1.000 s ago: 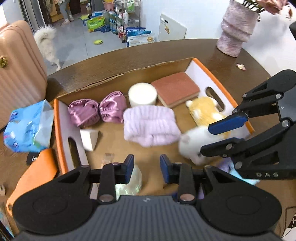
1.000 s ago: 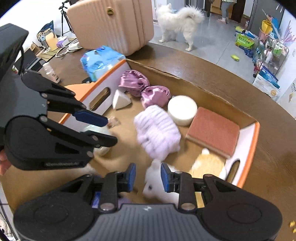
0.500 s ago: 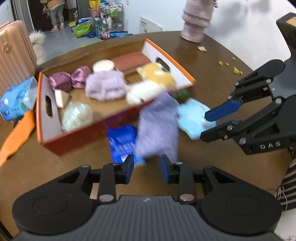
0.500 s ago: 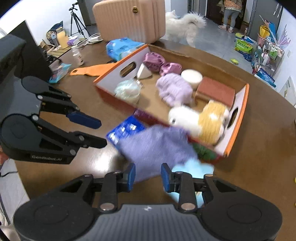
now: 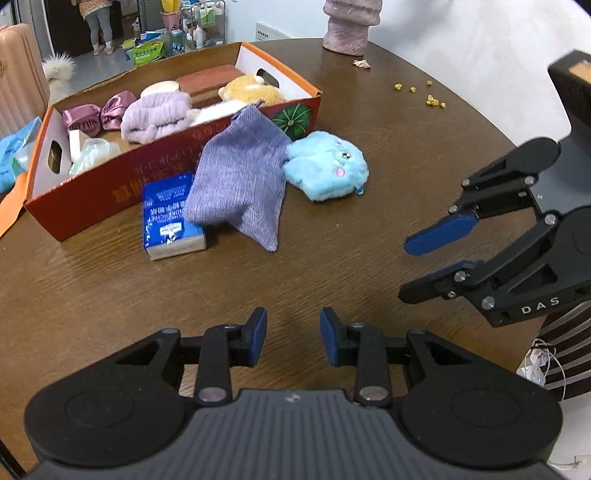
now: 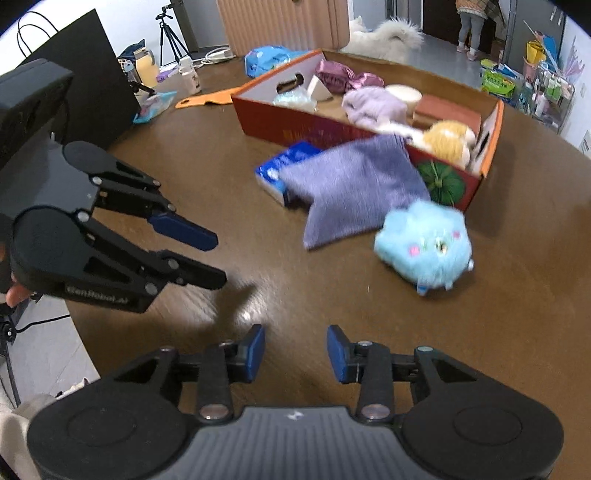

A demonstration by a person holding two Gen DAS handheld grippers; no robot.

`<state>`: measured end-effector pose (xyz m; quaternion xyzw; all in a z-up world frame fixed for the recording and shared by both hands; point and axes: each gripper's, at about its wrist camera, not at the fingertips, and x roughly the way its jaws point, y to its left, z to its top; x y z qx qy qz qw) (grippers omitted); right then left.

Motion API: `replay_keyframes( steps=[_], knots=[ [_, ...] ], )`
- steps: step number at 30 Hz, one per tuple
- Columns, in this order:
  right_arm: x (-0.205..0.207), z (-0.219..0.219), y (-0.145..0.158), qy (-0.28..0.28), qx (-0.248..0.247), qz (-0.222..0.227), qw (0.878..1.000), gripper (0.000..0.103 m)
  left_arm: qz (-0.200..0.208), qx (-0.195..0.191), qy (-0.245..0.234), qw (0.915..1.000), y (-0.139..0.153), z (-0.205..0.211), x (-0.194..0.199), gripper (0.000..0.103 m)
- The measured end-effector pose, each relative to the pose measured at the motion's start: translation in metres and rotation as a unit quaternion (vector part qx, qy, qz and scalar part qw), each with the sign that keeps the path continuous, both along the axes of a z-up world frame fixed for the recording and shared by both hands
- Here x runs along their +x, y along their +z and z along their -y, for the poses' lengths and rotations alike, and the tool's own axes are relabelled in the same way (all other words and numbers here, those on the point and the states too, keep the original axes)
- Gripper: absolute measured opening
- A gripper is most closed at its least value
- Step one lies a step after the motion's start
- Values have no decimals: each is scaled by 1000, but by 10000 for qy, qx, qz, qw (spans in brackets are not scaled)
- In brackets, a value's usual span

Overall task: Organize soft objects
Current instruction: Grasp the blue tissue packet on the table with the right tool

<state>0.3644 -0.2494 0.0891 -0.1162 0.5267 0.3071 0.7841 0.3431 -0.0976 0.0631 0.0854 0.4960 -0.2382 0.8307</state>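
Note:
An orange cardboard box [image 5: 166, 147] [image 6: 332, 127] on the brown table holds several soft things: purple satin scrunchies [image 5: 98, 112], a lilac knit piece [image 5: 155, 114], a yellow plush [image 5: 251, 90] and a white plush. A purple knit pouch [image 5: 240, 177] [image 6: 351, 188] leans on the box front. A blue plush [image 5: 327, 166] [image 6: 424, 245] and a blue tissue pack [image 5: 168, 216] [image 6: 286, 171] lie beside it. My left gripper [image 5: 289, 335] [image 6: 212, 258] and right gripper [image 6: 295, 352] [image 5: 424, 269] are open, empty, hovering near the table's front, well short of the objects.
A pink vase [image 5: 349, 24] stands at the far table edge, with yellow crumbs [image 5: 430, 98] near it. An orange flat piece [image 6: 207, 99] and a blue packet [image 6: 269, 59] lie left of the box. A pink suitcase [image 6: 280, 22] and white dog [image 6: 388, 35] are beyond.
Both grippers have pulled back from over the box toward the table's near edge. The white plush stays in the box. The purple pouch, blue plush and tissue pack have come into view.

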Motion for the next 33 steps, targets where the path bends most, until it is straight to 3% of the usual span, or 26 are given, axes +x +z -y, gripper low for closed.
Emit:
replay_keyframes(
  steps=[6,10,25,29,33],
  knots=[
    [3,18,-10,-132,70,-40,9999,36,70,139,177,9997,-8,-4,7,34],
    [18,29,-11,-270,64,-3,9996,36,303,350,318,9984,-5,-6,22,41],
    [98,30,0,-407,111,196,9989,38,272,682,578,9956,-23,-9,103,60],
    [110,5,3,-164,269,238,9992,38,409,663,456,9959,-25,-11,103,60],
    [120,-33,3,162,349,303,9988,38,562,756,308,9951,-24,-20,96,46]
  ],
)
